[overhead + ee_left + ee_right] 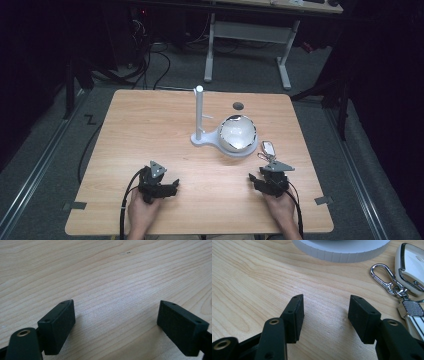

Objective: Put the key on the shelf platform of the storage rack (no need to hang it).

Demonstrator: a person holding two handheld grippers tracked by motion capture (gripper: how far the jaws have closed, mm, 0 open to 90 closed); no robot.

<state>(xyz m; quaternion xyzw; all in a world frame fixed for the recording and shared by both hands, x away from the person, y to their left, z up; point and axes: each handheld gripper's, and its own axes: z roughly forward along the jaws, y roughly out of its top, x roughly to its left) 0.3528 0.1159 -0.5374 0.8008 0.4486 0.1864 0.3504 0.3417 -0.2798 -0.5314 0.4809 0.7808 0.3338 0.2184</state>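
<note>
Keys [268, 150] lie on the desk [150, 125] in the right half of the high view, just below and right of the bowl [238, 134] and just above the right gripper [263, 181]. In the right gripper view the bunch sits at the right edge of the frame: a white key fob [410, 267] in the upper right corner, a silver clip [382, 276] beside it, and a strap with a mesh tag [412, 308] running down toward the lower right. The grey ribbed rim of the stand's base [342, 250] crosses the top of that frame.

The right gripper's fingers [294, 315] are spread apart, with bare wood between them; they pinch nothing and touch nothing. The right-hand finger stands just left of the strap, with no contact visible between them.

The left gripper [167, 186] sits in the lower left of the high view, well apart from the keys. In the left gripper view its fingers [60, 325] are spread wide, one at the lower left and one at the lower right of the frame, with plain wood grain between and beyond them. They hold nothing.

In the high view a white stand [199, 117] with an upright post rises near the middle of the desk, and the bowl rests on its base to the right of the post. A dark round hole [238, 106] shows in the desk above the bowl. A hand [142, 215] grips each gripper from the bottom edge of the frame.
</note>
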